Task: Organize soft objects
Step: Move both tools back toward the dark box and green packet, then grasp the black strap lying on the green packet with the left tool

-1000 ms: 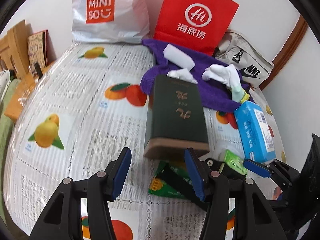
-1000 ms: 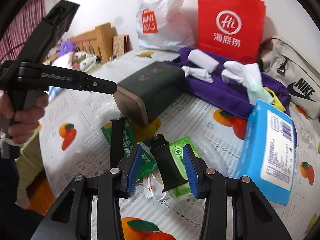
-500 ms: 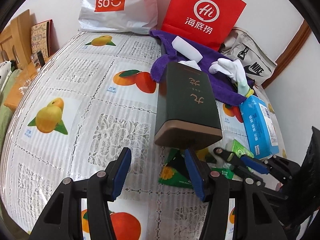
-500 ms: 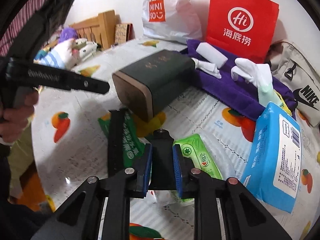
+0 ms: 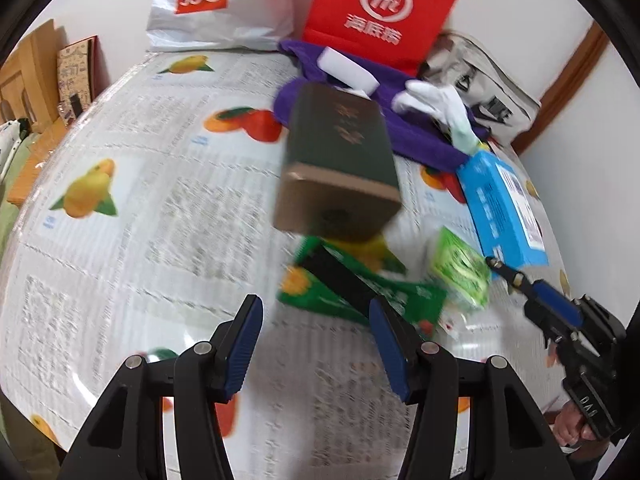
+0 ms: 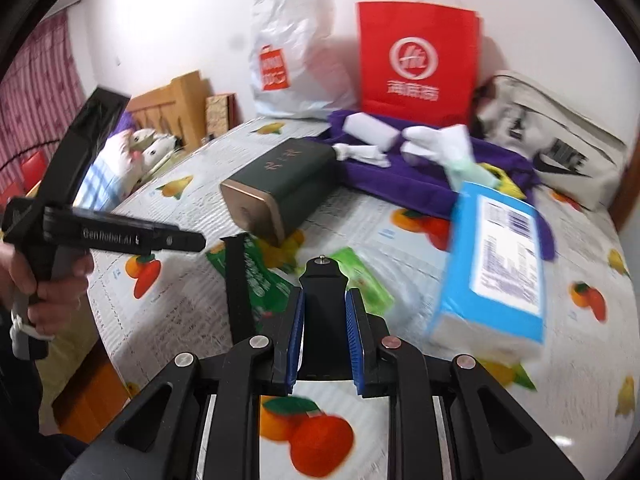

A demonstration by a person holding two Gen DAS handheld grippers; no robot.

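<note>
My right gripper [image 6: 323, 316] is shut on a black plastic piece [image 6: 322, 280] with a small screw on its tip, held above the table. Beneath it lies a light green tissue pack [image 6: 362, 276], also in the left wrist view [image 5: 460, 268]. My left gripper [image 5: 316, 344] is open and empty, just short of a dark green packet [image 5: 360, 292] with a black strip [image 5: 340, 276] on it. Farther back, white socks [image 5: 440, 104] and a white roll [image 5: 348, 68] lie on a purple towel [image 5: 420, 136].
A dark green box [image 5: 340, 160] lies on its side mid-table. A blue wipes pack [image 6: 500, 264] lies at the right. A Miniso bag [image 5: 216, 4], a red paper bag [image 5: 380, 12] and a Nike bag [image 6: 552, 144] stand against the wall. The table edge [image 6: 104, 320] drops off at the left.
My right gripper closed on the black piece and lifted it up from the green pack. My left gripper drew back and stayed open.
</note>
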